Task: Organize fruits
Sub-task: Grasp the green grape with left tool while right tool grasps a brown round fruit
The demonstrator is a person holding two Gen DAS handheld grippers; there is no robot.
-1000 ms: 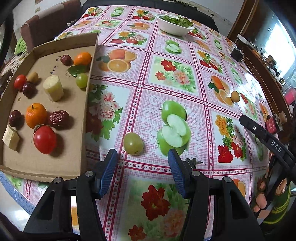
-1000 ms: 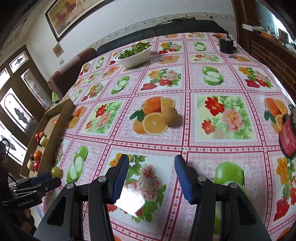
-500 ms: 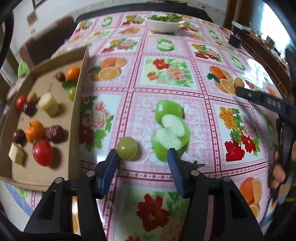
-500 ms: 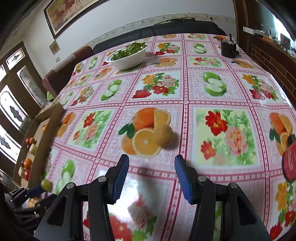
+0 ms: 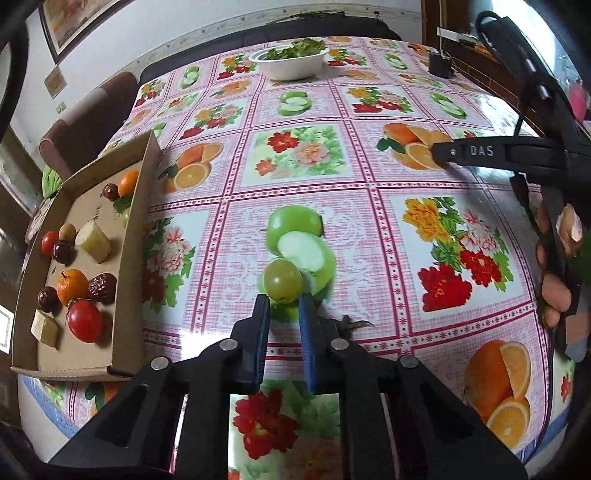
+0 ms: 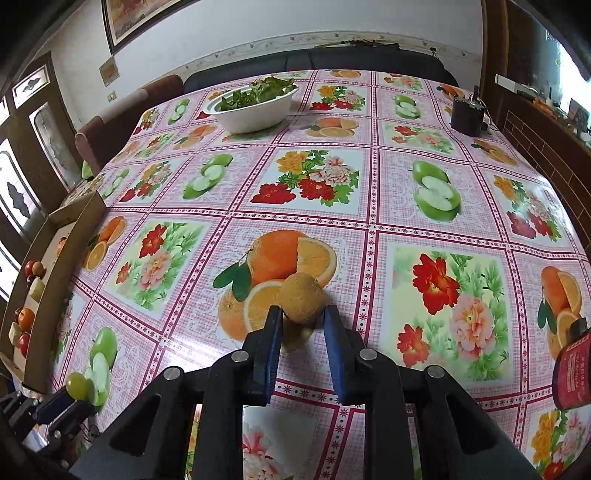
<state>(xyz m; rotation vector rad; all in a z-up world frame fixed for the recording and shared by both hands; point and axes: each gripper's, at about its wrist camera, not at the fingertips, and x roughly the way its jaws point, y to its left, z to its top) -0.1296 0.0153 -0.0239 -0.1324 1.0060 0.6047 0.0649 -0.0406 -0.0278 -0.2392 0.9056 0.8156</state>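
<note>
Both grippers [image 5: 284, 304] [image 6: 301, 317] tilted down, fruit-clamped

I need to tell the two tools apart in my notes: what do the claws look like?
Both look alike: the left claw and right claw have black plastic frames with silver rivets and flat blue pads. Seen from the left camera, the right claw's arm carries white "DAS" lettering and a black cable.

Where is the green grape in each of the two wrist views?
Left wrist: green grape at centre, between the left hand-held gripper pads.
Right wrist: bottom left, small, at the same gripper's tips.
Shared landmark: cardboard box.
</note>
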